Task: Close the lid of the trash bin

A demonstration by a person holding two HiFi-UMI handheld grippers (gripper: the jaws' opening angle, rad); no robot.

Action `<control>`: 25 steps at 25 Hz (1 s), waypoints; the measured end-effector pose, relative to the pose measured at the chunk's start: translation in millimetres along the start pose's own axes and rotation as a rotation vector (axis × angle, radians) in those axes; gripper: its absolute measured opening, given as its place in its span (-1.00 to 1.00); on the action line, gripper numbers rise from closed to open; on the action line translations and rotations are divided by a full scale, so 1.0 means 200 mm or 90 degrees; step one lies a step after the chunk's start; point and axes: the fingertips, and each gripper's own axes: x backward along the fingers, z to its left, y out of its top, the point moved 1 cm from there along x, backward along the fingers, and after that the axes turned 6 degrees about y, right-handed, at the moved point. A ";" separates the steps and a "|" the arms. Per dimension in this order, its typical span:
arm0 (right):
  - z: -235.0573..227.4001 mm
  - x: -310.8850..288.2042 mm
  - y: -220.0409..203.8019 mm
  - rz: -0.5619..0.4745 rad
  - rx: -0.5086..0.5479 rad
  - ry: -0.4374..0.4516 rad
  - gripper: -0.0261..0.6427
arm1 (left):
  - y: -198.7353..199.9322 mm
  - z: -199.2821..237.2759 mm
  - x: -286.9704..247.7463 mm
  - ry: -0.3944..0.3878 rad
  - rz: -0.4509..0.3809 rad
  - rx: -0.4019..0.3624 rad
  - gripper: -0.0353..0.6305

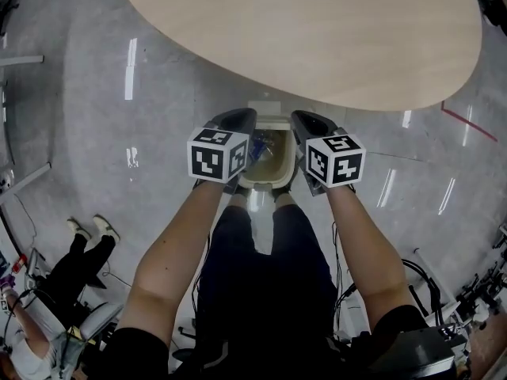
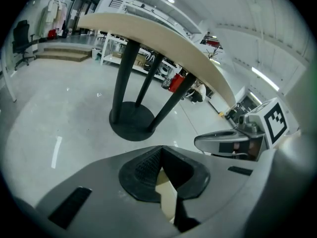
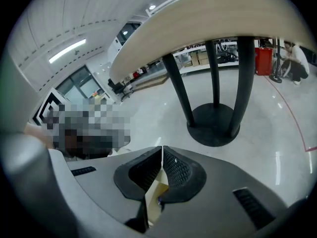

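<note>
In the head view a small beige trash bin (image 1: 261,182) stands on the floor just in front of my feet, open, with some waste showing inside. Its pale lid (image 1: 265,108) stands up at the far side, near the table edge. My left gripper (image 1: 244,117) hangs just left of the bin's mouth and my right gripper (image 1: 302,119) just right of it, both above the rim. Both are shut with nothing held. In the left gripper view (image 2: 160,150) and the right gripper view (image 3: 162,148) the pads meet, with the beige bin (image 2: 168,197) (image 3: 154,195) below.
A large oval wooden table (image 1: 317,30) overhangs just beyond the bin; its dark legs and round base (image 2: 131,120) (image 3: 214,123) stand further back. A person sits on the floor at the lower left (image 1: 47,291). Cables and gear lie at the lower right (image 1: 444,299).
</note>
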 end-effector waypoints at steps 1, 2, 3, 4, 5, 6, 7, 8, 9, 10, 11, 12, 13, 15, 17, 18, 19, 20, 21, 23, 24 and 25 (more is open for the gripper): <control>0.00 0.00 -0.02 0.002 -0.002 0.000 -0.89 | -0.02 0.00 -0.01 -0.004 0.003 0.003 -0.89; -0.01 -0.01 -0.04 0.005 -0.004 0.000 -0.89 | -0.04 -0.01 -0.02 -0.007 0.004 0.005 -0.89; -0.01 -0.01 -0.05 0.006 -0.005 0.000 -0.89 | -0.05 0.00 -0.02 -0.008 0.005 0.004 -0.89; -0.01 -0.01 -0.06 0.008 -0.006 0.001 -0.89 | -0.06 0.00 -0.02 -0.007 0.007 0.002 -0.89; -0.01 0.00 -0.08 0.011 -0.006 0.001 -0.89 | -0.08 0.00 -0.01 -0.005 0.012 -0.004 -0.89; 0.00 0.00 -0.10 0.017 -0.005 0.002 -0.89 | -0.10 0.00 0.00 -0.004 0.019 -0.011 -0.89; 0.01 0.01 -0.14 0.027 -0.004 0.004 -0.89 | -0.15 0.00 0.01 -0.005 0.029 -0.020 -0.89; 0.03 0.01 -0.18 0.038 -0.002 0.005 -0.89 | -0.20 -0.01 0.02 -0.005 0.039 -0.029 -0.89; 0.04 0.02 -0.24 0.049 -0.002 0.007 -0.89 | -0.25 -0.03 0.03 -0.007 0.045 -0.036 -0.89; 0.06 0.02 -0.30 0.058 -0.004 0.008 -0.89 | -0.31 -0.04 0.05 -0.008 0.048 -0.039 -0.89; 0.07 0.02 -0.36 0.066 -0.008 0.009 -0.89 | -0.36 -0.05 0.06 -0.010 0.050 -0.037 -0.89; 0.08 0.02 -0.42 0.074 -0.011 0.008 -0.89 | -0.42 -0.06 0.07 -0.011 0.055 -0.034 -0.89; 0.09 0.02 -0.49 0.083 -0.013 0.007 -0.89 | -0.49 -0.07 0.08 -0.013 0.063 -0.030 -0.89; 0.10 0.00 -0.63 0.108 -0.015 0.008 -0.89 | -0.66 -0.09 0.08 -0.014 0.091 -0.022 -0.89; 0.12 -0.02 -0.78 0.137 -0.014 0.014 -0.89 | -0.84 -0.09 0.06 -0.010 0.123 -0.010 -0.89; 0.12 -0.04 -0.85 0.150 -0.013 0.018 -0.89 | -0.92 -0.09 0.04 -0.008 0.136 -0.005 -0.89; 0.12 -0.06 -0.91 0.161 -0.011 0.021 -0.89 | -0.98 -0.08 0.01 -0.006 0.145 0.000 -0.89; 0.12 -0.09 -0.97 0.171 -0.009 0.023 -0.89 | -1.04 -0.06 -0.02 -0.003 0.152 0.001 -0.89; 0.11 -0.11 -1.03 0.181 -0.007 0.026 -0.89 | -1.09 -0.05 -0.05 -0.001 0.159 0.000 -0.89; 0.10 -0.15 -1.15 0.201 -0.006 0.029 -0.89 | -1.19 -0.02 -0.11 0.002 0.171 0.002 -0.89; 0.10 -0.17 -1.20 0.210 -0.005 0.030 -0.89 | -1.23 -0.01 -0.13 0.003 0.177 0.005 -0.89; 0.09 -0.19 -1.25 0.217 -0.004 0.030 -0.89 | -1.27 0.00 -0.15 0.004 0.184 0.007 -0.89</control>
